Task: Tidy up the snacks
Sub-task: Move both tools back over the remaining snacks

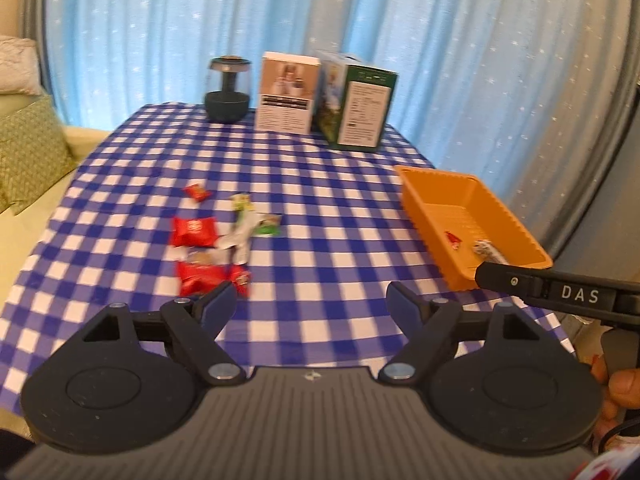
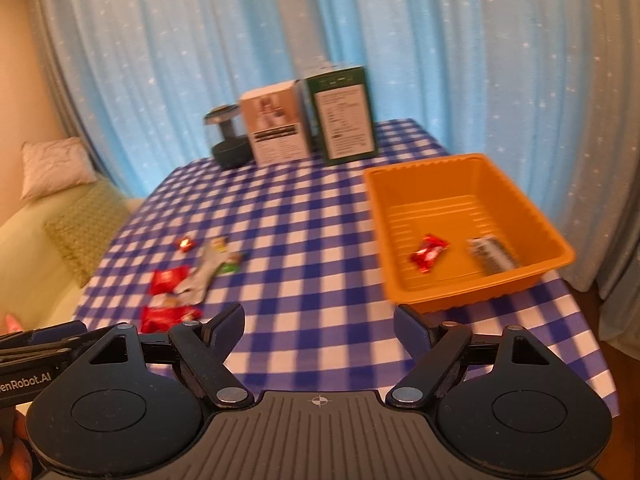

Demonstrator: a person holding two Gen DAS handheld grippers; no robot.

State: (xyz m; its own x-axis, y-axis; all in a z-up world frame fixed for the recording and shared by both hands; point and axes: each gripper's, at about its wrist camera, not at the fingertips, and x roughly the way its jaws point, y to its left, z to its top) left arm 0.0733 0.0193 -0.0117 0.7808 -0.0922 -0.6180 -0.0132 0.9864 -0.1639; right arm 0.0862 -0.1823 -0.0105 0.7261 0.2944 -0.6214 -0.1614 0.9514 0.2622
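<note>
Both grippers spread wide, holding nothing.
Left gripper (image 1: 308,304) and right gripper (image 2: 320,326) above table (image 2: 312,216); two snacks in orange tray (image 2: 476,168).

— What's behind the table (image 1: 320,184) from where I'm looking?
— I see pale blue curtains (image 1: 200,20) with tiny white specks right behind it, daylight glowing through. Left of the table I make out a light green sofa (image 2: 28,248) with a patterned green cushion (image 1: 28,152) and a white pillow (image 2: 54,166)
</note>
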